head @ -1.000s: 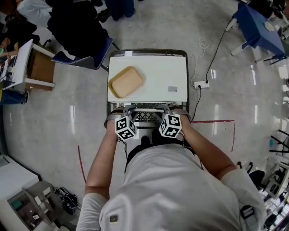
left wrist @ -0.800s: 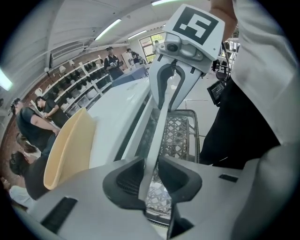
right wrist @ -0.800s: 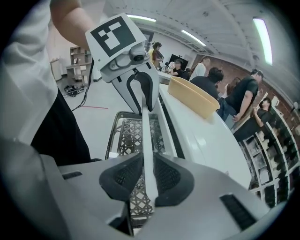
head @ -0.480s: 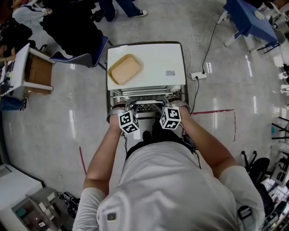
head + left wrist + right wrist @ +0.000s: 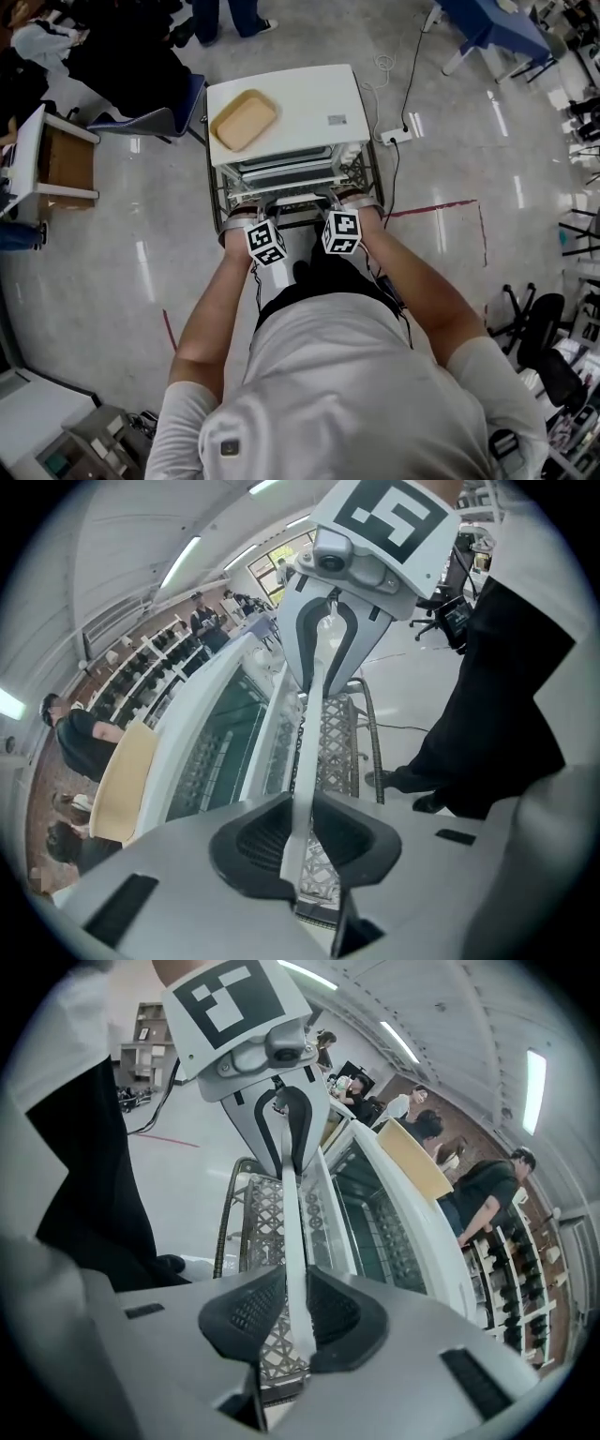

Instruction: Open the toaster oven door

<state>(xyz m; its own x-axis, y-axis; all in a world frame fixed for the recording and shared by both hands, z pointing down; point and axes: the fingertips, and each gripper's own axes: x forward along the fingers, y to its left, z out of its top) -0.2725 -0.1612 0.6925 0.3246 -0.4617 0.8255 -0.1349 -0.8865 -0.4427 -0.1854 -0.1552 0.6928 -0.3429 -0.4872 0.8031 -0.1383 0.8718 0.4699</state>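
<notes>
Oven (image 5: 281, 103): white box on a wire cart (image 5: 364, 173), straight ahead of the person; tan tray (image 5: 244, 120) on its roof.
Door (image 5: 281, 172): glass front facing the person; it seems tipped a little outward at the top, but how far cannot be told.
Handle (image 5: 305, 761): white bar along the door's upper edge. Its long axis is level, running side to side across the oven front from one claw to the other.
Left claw (image 5: 302, 829): clenched on the handle's left end. Its jaws have just been closing, with the bar between the pads.
Right claw (image 5: 286, 1312): clenched on the handle's right end.
Reason for hold: a grip at each end probably keeps the pull even, so the door swings without twisting.
Claw pointing: both slant down onto the bar from the person's side.
</notes>
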